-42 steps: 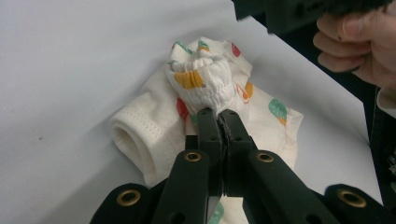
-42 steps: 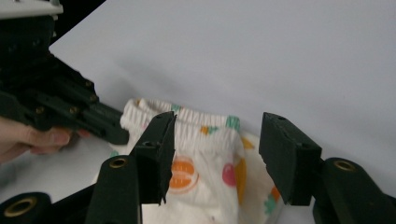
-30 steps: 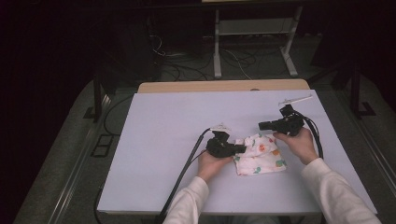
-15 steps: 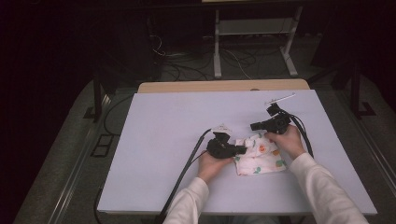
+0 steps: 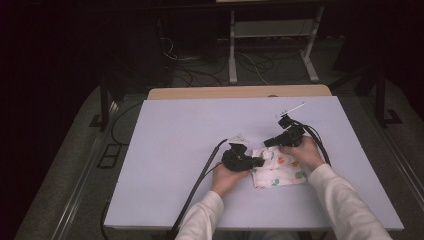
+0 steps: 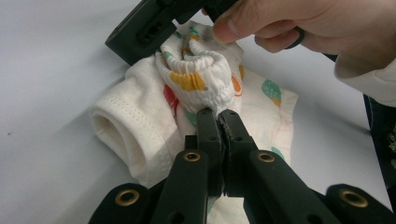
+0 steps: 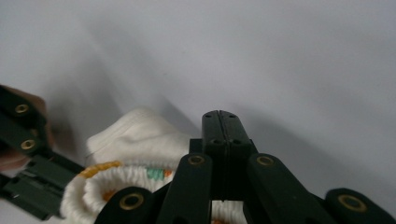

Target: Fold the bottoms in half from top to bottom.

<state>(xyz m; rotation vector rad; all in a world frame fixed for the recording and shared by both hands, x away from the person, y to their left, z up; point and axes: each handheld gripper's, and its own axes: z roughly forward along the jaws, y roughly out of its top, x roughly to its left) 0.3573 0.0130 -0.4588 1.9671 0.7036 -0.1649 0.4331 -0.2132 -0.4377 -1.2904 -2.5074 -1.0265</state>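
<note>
High view | left tool (image 5: 258,161) clamped on cloth (image 5: 278,170) edge | right tool (image 5: 268,142) together | table (image 5: 175,150) open leftward

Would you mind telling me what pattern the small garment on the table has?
Cream garment with orange, teal and red shapes; clearest in the left gripper view.

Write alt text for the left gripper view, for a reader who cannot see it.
The left gripper, its two black jaws closed, pinches the gathered elastic edge of a small white printed garment lying on a pale table. Above it, a hand holds the other black gripper against the cloth.
</note>
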